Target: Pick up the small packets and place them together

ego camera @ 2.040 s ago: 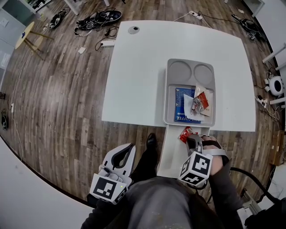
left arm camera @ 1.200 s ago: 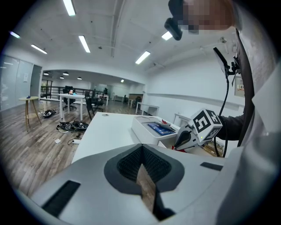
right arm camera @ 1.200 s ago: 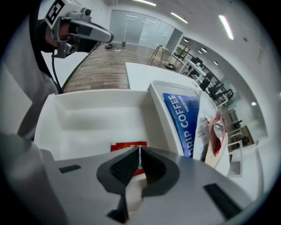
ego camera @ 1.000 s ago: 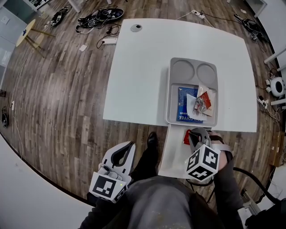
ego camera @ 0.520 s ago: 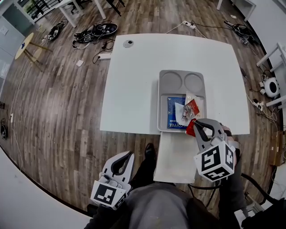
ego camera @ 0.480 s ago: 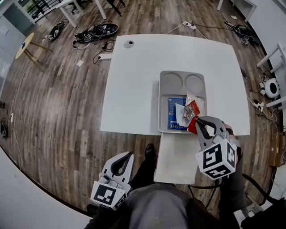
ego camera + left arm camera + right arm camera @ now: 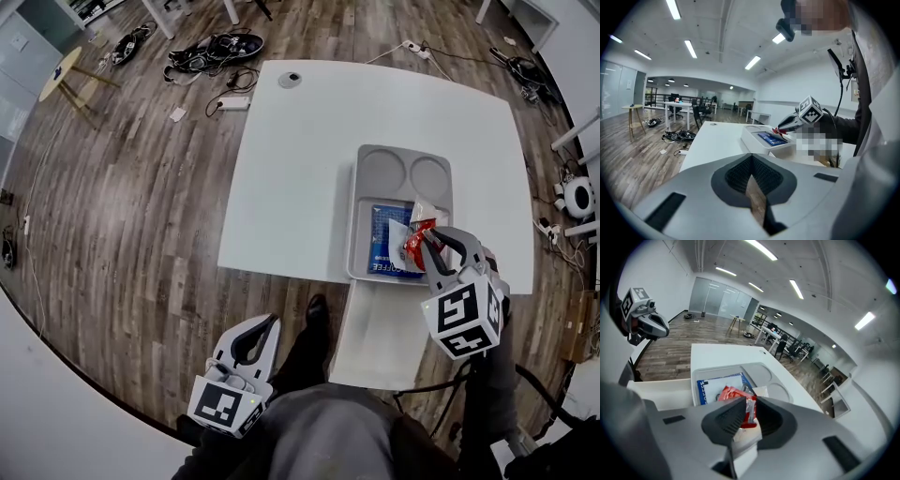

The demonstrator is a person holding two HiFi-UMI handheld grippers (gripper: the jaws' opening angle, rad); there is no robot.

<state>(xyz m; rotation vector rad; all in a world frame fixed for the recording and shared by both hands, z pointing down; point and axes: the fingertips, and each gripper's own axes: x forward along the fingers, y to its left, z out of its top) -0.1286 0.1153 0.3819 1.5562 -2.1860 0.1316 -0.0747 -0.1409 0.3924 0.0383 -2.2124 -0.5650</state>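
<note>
My right gripper point(image 7: 425, 243) hovers over the near right part of the grey tray point(image 7: 359, 220) with a small red packet point(image 7: 415, 247) between its jaws. Its jaws have just been opening slightly, and in the right gripper view the red packet point(image 7: 735, 397) still sits pinched at the tips of the right gripper point(image 7: 749, 404). Inside the tray lie a blue coffee packet point(image 7: 381, 242) and pale small packets point(image 7: 401, 232). My left gripper point(image 7: 270, 323) stays low by the person's lap, shut and empty.
The tray sits on a white table point(image 7: 309, 141) with a round grommet point(image 7: 291, 80) at its far side. A lower white panel point(image 7: 375, 328) juts out below the tray. Cables and bags point(image 7: 206, 52) litter the wooden floor beyond.
My right gripper has risen from the lower white panel and moved forward over the tray's near right corner, carrying the red packet. The left gripper has stayed put.
</note>
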